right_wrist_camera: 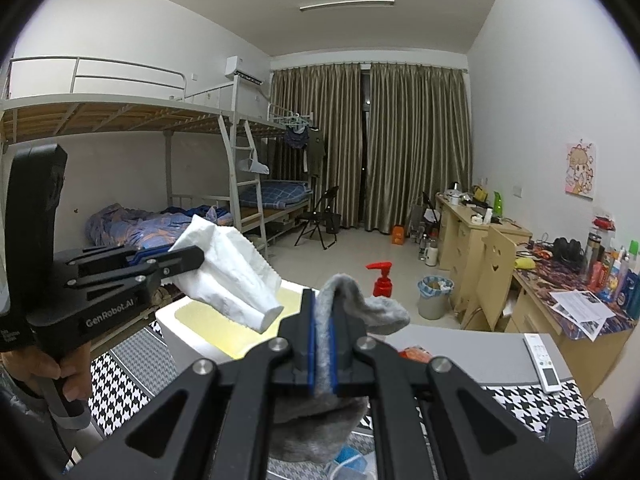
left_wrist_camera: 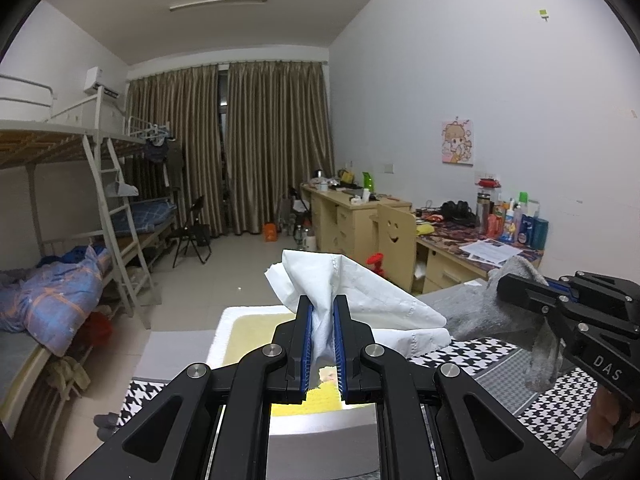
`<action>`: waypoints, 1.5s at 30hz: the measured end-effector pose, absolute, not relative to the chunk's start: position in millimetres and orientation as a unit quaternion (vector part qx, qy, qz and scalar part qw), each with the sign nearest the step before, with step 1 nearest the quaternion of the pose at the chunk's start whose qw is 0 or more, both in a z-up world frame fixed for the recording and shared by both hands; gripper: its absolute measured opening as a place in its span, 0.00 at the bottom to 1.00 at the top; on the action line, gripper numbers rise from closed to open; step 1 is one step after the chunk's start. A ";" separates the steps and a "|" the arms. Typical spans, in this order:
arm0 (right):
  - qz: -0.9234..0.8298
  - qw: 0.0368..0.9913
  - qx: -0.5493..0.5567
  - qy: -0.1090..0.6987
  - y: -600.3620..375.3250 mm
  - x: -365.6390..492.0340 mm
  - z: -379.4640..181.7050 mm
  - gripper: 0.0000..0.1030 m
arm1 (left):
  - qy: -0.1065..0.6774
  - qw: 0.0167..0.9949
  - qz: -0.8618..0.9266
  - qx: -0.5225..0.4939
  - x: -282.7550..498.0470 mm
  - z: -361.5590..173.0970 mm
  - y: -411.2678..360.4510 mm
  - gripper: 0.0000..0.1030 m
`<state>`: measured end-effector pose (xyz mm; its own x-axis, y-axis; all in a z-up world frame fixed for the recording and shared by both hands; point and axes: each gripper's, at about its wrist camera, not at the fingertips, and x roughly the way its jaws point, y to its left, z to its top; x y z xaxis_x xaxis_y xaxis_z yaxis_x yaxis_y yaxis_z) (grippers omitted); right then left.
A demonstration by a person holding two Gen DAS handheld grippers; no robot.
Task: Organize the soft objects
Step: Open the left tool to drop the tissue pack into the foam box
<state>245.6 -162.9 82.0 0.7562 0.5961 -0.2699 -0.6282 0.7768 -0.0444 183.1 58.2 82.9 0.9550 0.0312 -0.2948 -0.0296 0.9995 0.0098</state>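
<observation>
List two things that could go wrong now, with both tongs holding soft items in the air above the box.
1. The left tongs pinch the tissue only at a bunched fold; it might tear or slip.
2. The sock droops loosely from the right tongs and could miss the white box when released.

White tissue (left_wrist_camera: 352, 288) centre frame, grey sock (right_wrist_camera: 352, 304), black-and-white houndstooth cloth (left_wrist_camera: 560, 412) lower right, pale yellow box interior (left_wrist_camera: 256, 332), red pump bottle (right_wrist_camera: 382, 278).
</observation>
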 end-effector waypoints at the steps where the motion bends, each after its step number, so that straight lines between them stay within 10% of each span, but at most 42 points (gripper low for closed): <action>1: 0.327 0.935 -0.067 0.119 -161.8 246.1 82.7 0.08 | 0.149 0.989 0.018 0.002 183.8 83.3 60.2 0.10; 45: 0.380 0.913 -0.098 0.109 -105.1 259.0 87.9 0.08 | 0.179 0.980 0.086 -0.007 217.3 69.0 95.4 0.10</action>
